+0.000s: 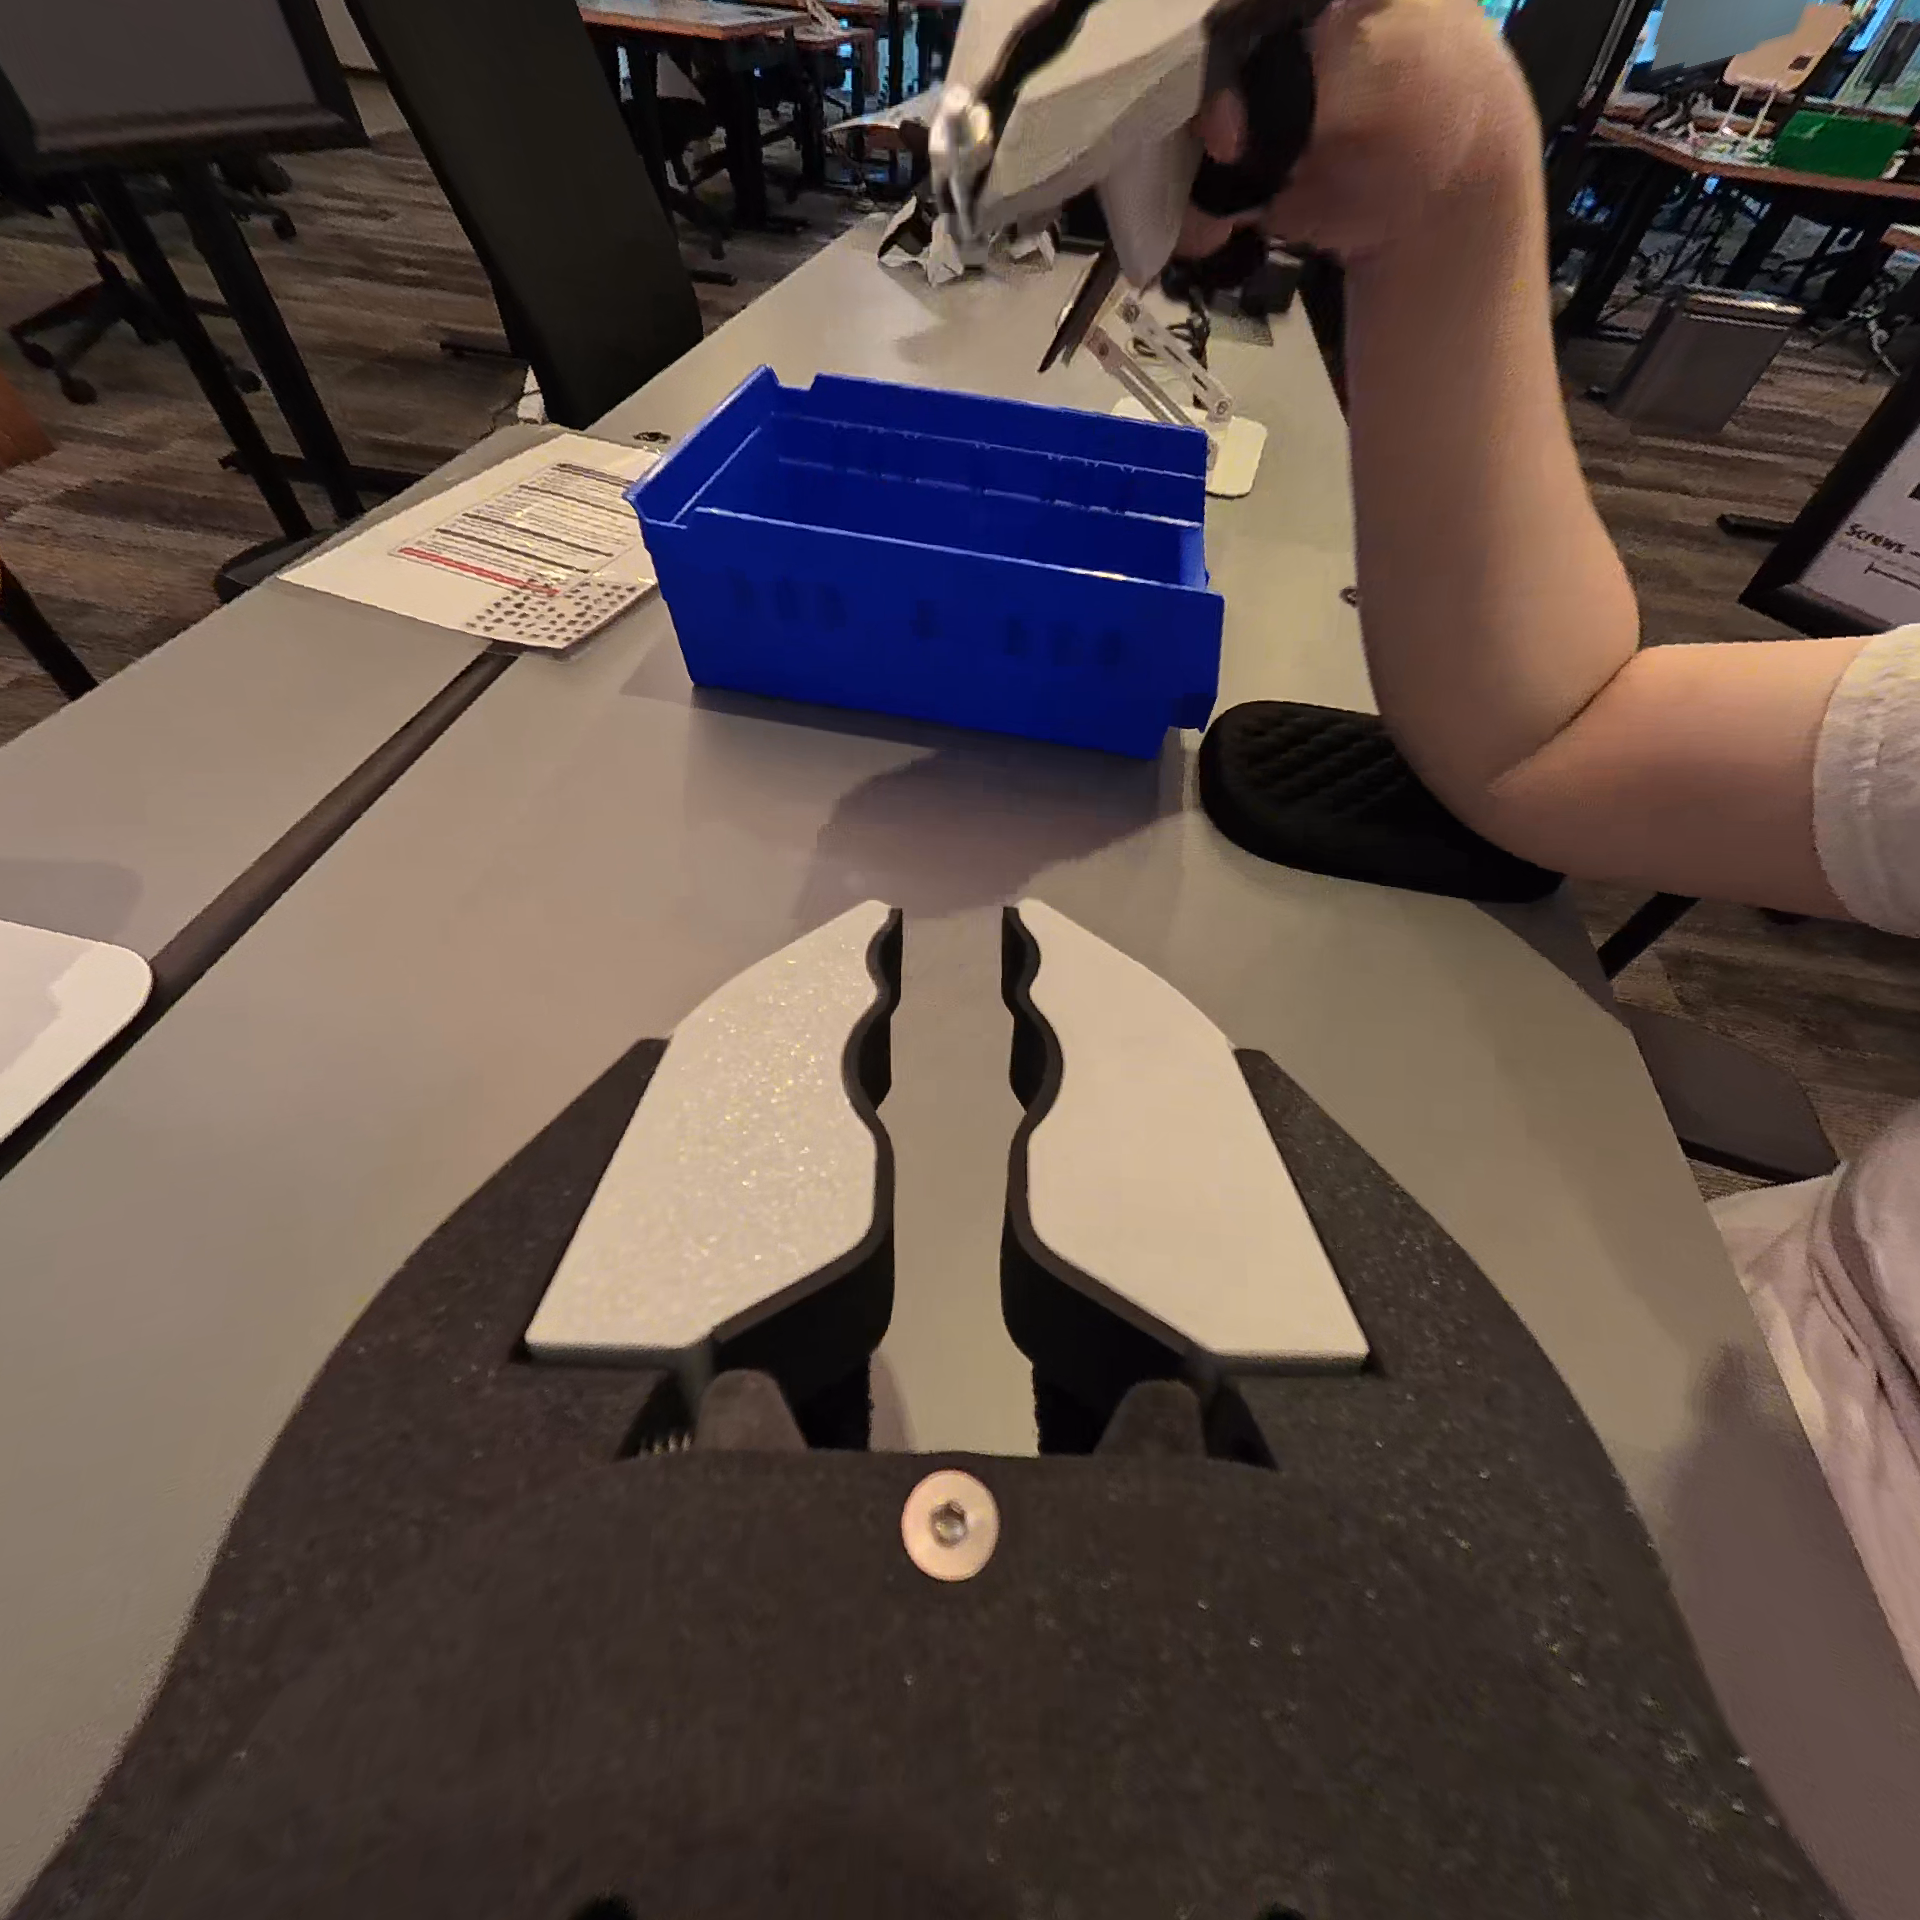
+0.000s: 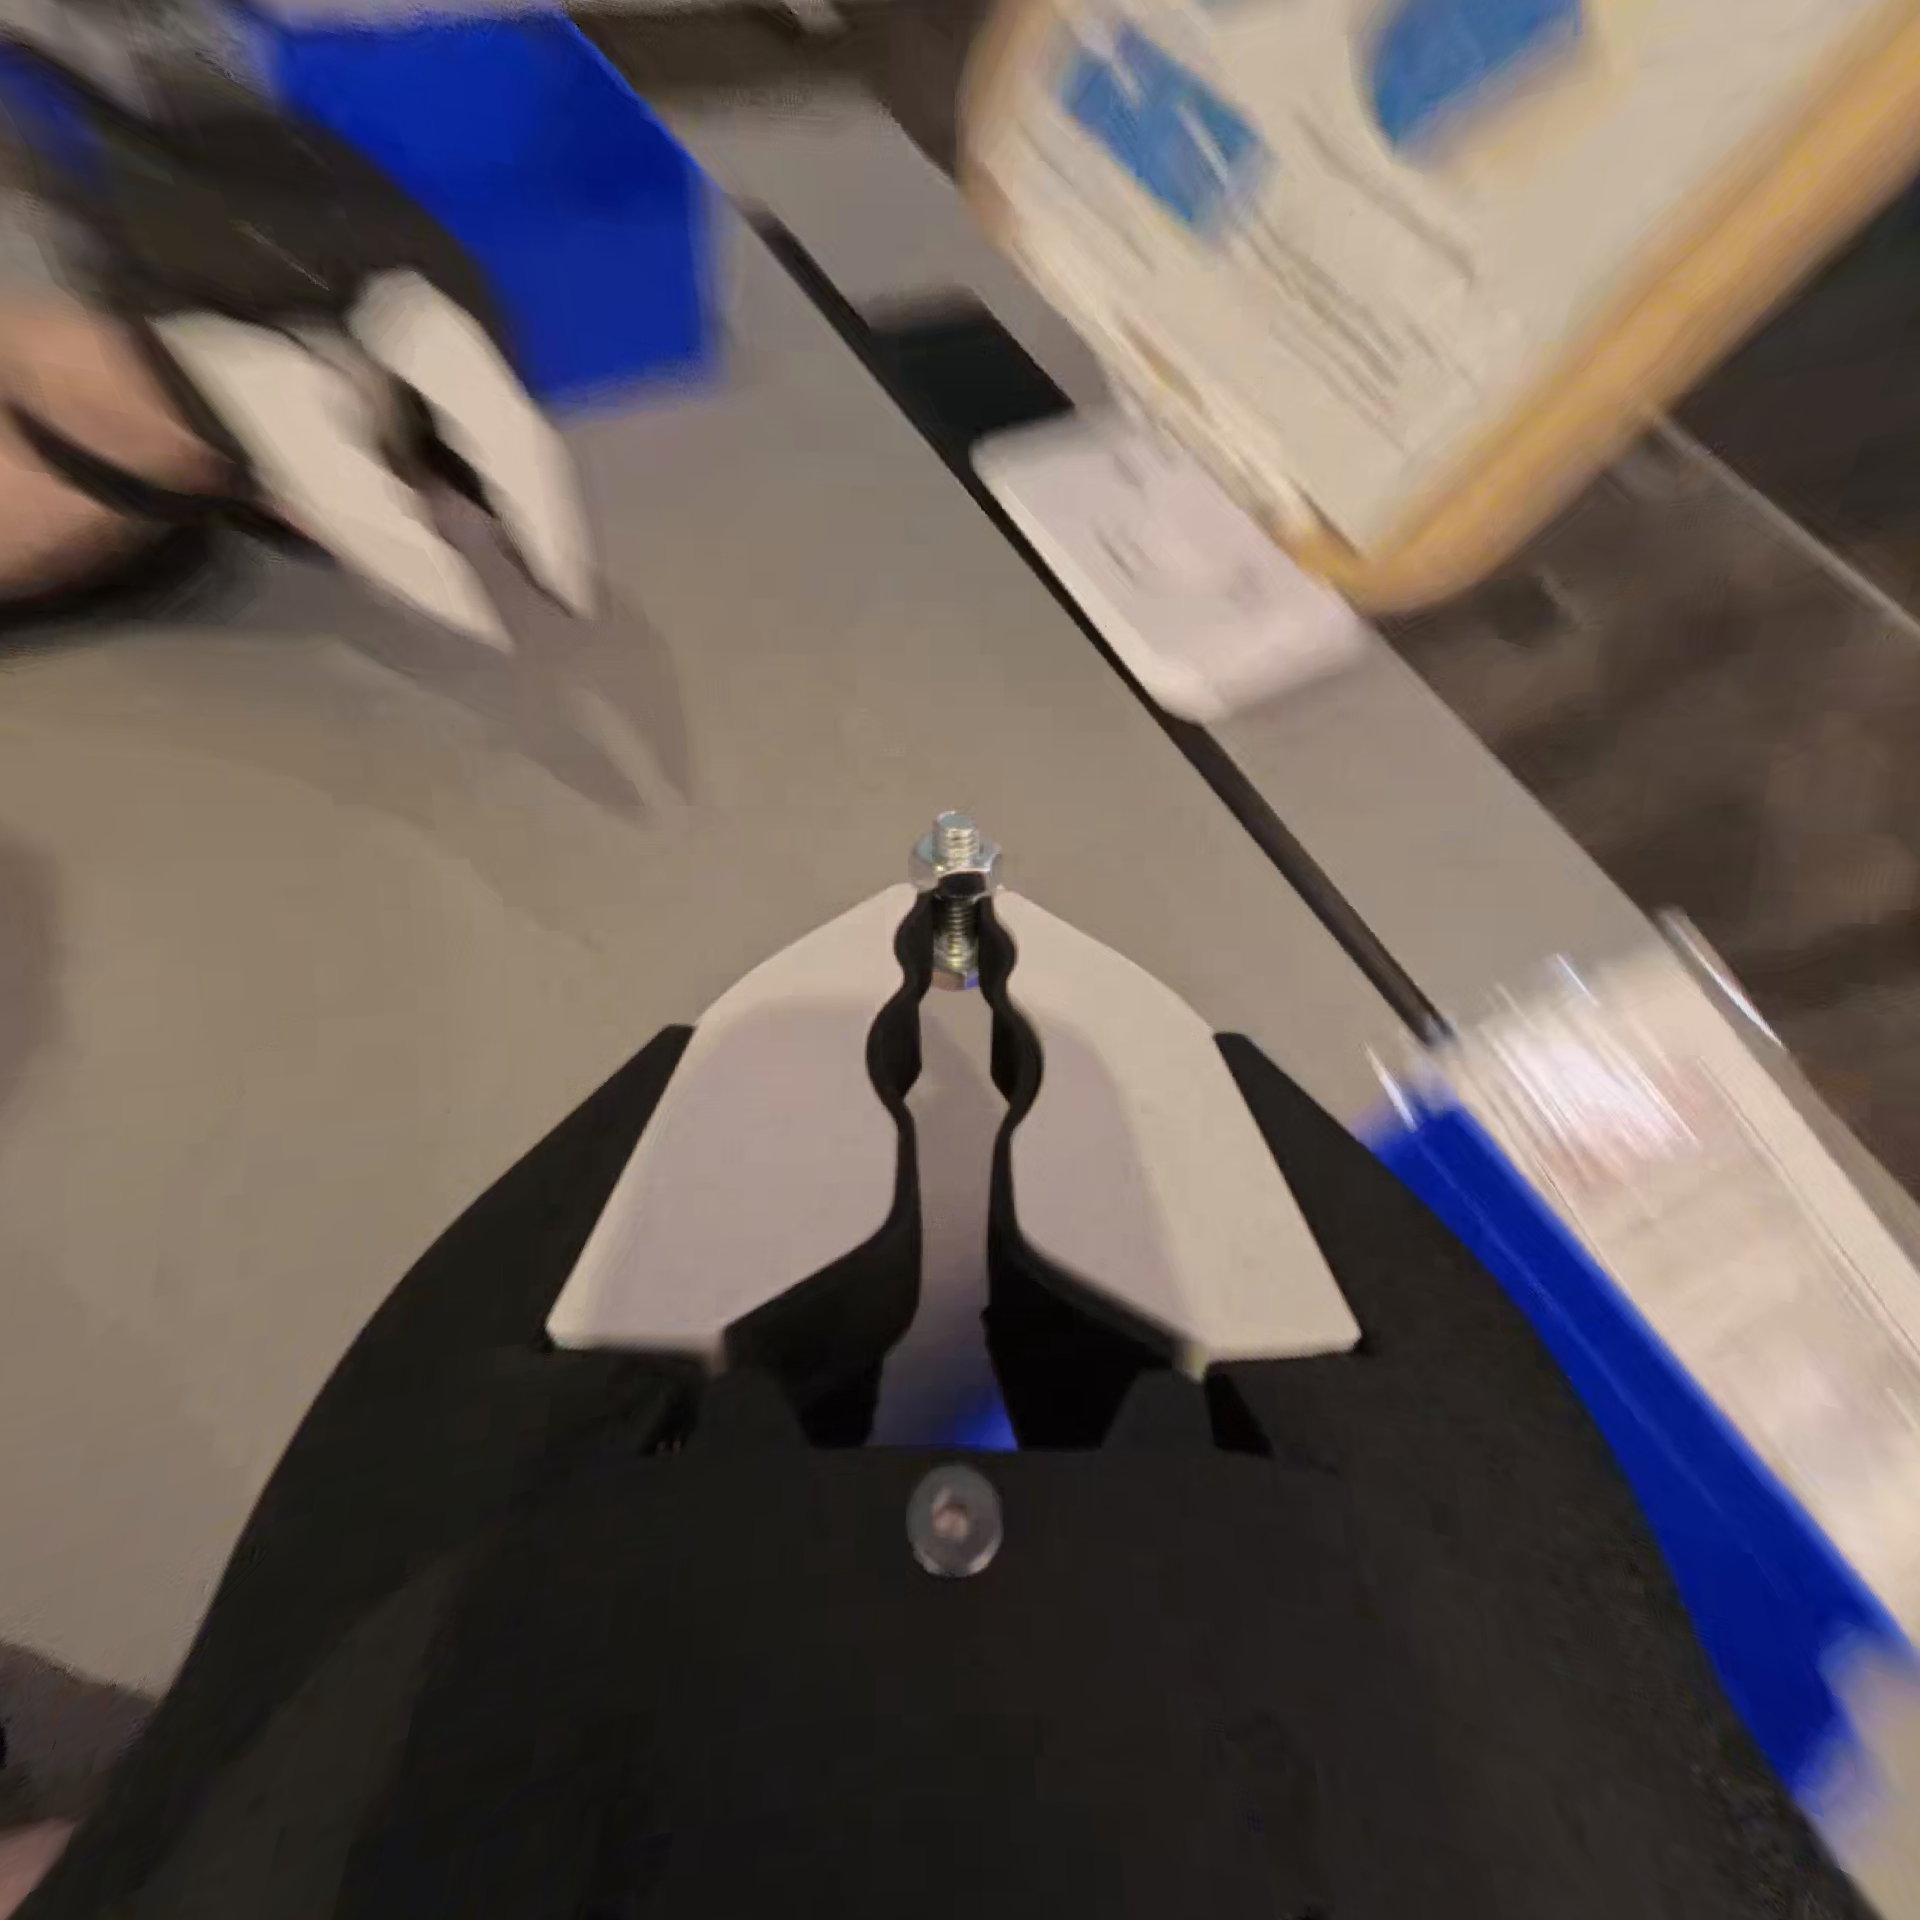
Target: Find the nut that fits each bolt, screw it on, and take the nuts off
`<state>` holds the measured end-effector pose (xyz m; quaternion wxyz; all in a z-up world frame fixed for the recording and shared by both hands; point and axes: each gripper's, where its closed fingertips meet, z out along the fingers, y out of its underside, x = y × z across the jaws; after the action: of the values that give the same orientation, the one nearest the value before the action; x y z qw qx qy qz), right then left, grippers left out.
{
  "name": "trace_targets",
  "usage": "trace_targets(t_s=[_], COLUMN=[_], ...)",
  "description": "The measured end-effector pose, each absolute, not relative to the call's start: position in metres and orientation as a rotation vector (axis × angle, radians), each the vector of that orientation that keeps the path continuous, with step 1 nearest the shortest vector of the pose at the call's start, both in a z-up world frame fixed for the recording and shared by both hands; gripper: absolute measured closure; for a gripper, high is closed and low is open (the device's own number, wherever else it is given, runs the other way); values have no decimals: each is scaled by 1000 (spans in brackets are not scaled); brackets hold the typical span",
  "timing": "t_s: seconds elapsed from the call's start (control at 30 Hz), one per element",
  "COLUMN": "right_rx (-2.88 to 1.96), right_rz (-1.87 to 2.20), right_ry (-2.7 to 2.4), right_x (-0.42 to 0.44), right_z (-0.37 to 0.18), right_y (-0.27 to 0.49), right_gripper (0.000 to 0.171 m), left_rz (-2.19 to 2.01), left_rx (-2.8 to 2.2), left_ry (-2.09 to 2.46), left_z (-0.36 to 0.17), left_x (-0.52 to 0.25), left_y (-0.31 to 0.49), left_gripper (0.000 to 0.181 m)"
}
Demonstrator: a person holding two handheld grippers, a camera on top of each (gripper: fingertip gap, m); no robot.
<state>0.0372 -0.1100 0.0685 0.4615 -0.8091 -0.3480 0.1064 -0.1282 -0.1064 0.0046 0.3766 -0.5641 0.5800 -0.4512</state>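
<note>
The bolt [image 2: 951, 914] sits clamped between the tips of the right tongs [image 2: 953, 940], its shaft pointing forward past them, head back in the gap. A nut [image 2: 954, 862] is threaded on it just ahead of the fingertips, with a short stub of thread showing beyond. In the left wrist view the same bolt [image 1: 961, 145] shows high up, held in the raised right tongs [image 1: 971, 166] above and behind the blue bin [image 1: 935, 603].

The left tongs [image 1: 951, 925] stand apart with nothing between them, low over the grey table [image 1: 520, 883]. The bin lies ahead of them. A black pad [image 1: 1351, 790] lies ahead to their right, under the person's elbow. A printed sheet [image 1: 520, 551] lies ahead to their left, beside the bin.
</note>
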Motion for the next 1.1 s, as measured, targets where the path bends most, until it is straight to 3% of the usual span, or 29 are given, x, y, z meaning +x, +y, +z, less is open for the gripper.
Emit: trace_targets(t_s=[0.07,0.23,0.4,0.87,1.0,1.1], right_rx=[-2244,-2916,-3103,-3236,-3185,-3154], right_rz=[10,-109,125,7,88,-24], right_ry=[-707,-371,-406,-221,-190,-181], right_x=[108,221,238,280,274,280], right_z=[40,-61,-119,-157,-156,-142], right_y=[-120,-180,-197,-201,-196,-194], right_gripper=[164,163,164,163,145,144], left_rz=[-1161,-1148,-1140,-1154,-1150,-1125], left_rx=[-1459,-1482,-1496,-1484,-1478,-1439], left_ry=[1494,1522,1549,1544,1534,1499], left_z=[0,-9,-15,-7,0,22], left_x=[-127,-125,-124,-127,-131,-142], left_y=[-107,-108,-111,-111,-109,-103], left_gripper=[164,164,165,168,167,166])
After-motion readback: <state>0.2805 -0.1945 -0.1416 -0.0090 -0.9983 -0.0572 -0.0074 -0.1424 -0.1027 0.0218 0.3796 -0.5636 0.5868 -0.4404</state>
